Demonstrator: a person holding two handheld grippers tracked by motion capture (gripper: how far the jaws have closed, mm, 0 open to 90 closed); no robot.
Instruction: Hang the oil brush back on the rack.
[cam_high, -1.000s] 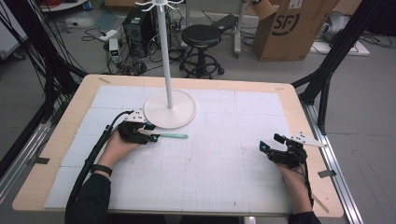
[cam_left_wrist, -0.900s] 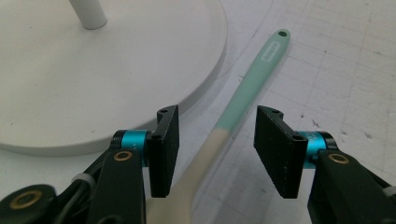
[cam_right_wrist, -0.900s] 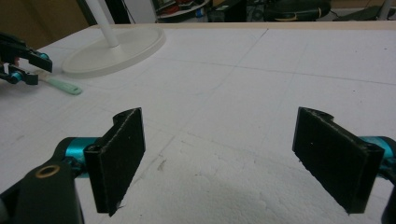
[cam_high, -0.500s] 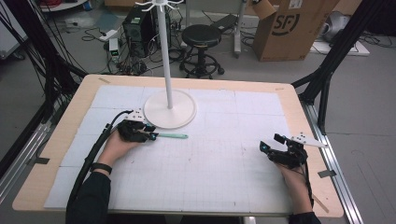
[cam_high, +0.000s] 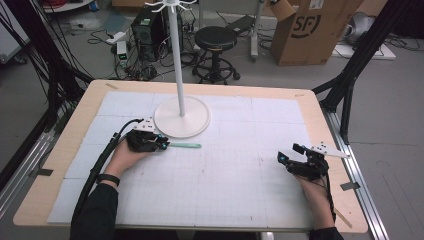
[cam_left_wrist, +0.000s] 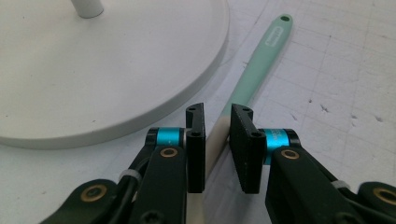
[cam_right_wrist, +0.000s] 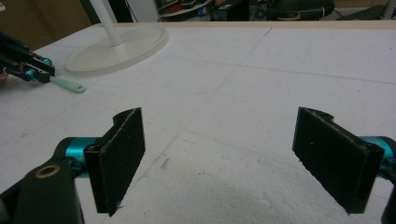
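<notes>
A slim utensil (cam_high: 186, 145) with a mint-green handle (cam_left_wrist: 261, 65) and a cream front part lies flat on the white mat, just in front of the stand's round base (cam_high: 181, 117). My left gripper (cam_high: 162, 145) is low on the mat at the utensil's cream end. Its jaws (cam_left_wrist: 217, 116) are shut on that cream part, and the green end with its hanging hole points away from them. My right gripper (cam_high: 282, 159) rests near the mat's right edge, open (cam_right_wrist: 217, 154) with bare mat between its pads. From there the utensil (cam_right_wrist: 70, 85) shows far off.
A white coat-stand pole (cam_high: 176, 55) rises from the round base (cam_left_wrist: 93, 70) at the back centre of the wooden table (cam_high: 320, 115). A cable trails from the left gripper along the forearm. Beyond the table are a stool, a cardboard box and a computer.
</notes>
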